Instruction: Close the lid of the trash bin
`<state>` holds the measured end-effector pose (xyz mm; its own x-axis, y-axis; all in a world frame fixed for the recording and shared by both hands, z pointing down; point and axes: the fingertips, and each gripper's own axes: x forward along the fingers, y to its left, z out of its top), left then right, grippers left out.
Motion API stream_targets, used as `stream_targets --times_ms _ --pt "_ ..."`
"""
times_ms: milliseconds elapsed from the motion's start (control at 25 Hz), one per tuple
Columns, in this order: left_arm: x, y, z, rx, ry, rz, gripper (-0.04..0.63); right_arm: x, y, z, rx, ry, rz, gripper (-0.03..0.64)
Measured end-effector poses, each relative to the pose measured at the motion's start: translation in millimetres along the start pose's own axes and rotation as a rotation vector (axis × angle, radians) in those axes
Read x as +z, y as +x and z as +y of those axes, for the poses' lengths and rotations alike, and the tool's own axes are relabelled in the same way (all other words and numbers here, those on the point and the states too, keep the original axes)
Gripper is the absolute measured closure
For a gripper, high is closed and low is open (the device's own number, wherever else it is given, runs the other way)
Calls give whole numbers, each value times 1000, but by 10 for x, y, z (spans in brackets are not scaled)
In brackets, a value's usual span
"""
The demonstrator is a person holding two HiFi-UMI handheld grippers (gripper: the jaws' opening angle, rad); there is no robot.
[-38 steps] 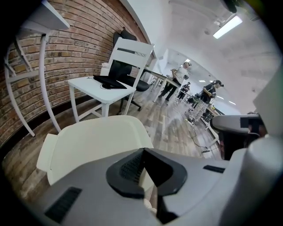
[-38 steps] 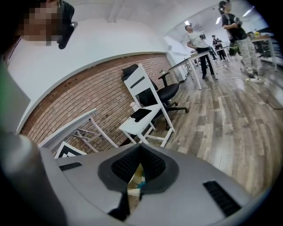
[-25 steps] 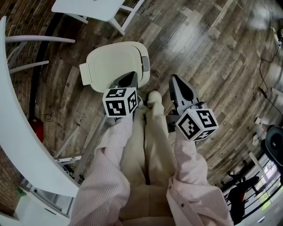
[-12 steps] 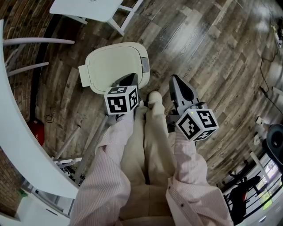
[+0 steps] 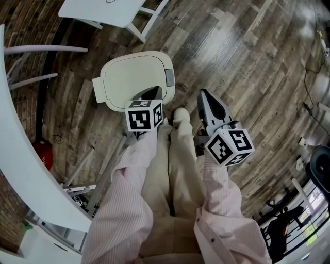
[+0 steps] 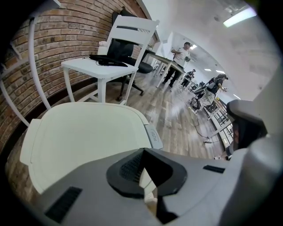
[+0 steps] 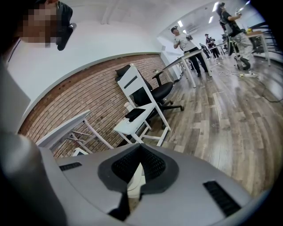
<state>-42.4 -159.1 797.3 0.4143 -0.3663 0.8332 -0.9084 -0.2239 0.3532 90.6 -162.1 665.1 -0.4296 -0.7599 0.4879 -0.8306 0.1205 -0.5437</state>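
Observation:
The trash bin's cream lid [image 5: 135, 77] lies flat on the bin, with a grey push tab [image 5: 169, 76] on its right edge. In the left gripper view the lid [image 6: 88, 137] fills the lower left and the tab [image 6: 153, 136] sits just beyond the jaws. My left gripper [image 5: 154, 89] points steeply down over the lid's near edge, shut and empty [image 6: 142, 152]; whether its tip touches the lid I cannot tell. My right gripper [image 5: 202, 93] hovers over the floor to the right of the bin, jaws together with nothing between them [image 7: 140, 148].
A white chair [image 5: 105, 10] stands beyond the bin, and a long white curved table edge [image 5: 20, 154] runs down the left by the brick wall. My own legs and a shoe [image 5: 179, 112] are next to the bin. People stand far off [image 6: 179, 59].
My left gripper has sunk a little toward the lid's near edge. The right gripper and the lid look unchanged.

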Motion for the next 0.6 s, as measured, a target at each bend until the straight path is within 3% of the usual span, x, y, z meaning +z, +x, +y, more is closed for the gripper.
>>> stream_targets --times_ms 320,600 --pt "17 -25 1 5 -38 -10 601 93 -34 -21 -9 -4 11 614" --pt "177 -311 -73 -8 -55 -93 601 315 -199 46 -16 -22 20 614"
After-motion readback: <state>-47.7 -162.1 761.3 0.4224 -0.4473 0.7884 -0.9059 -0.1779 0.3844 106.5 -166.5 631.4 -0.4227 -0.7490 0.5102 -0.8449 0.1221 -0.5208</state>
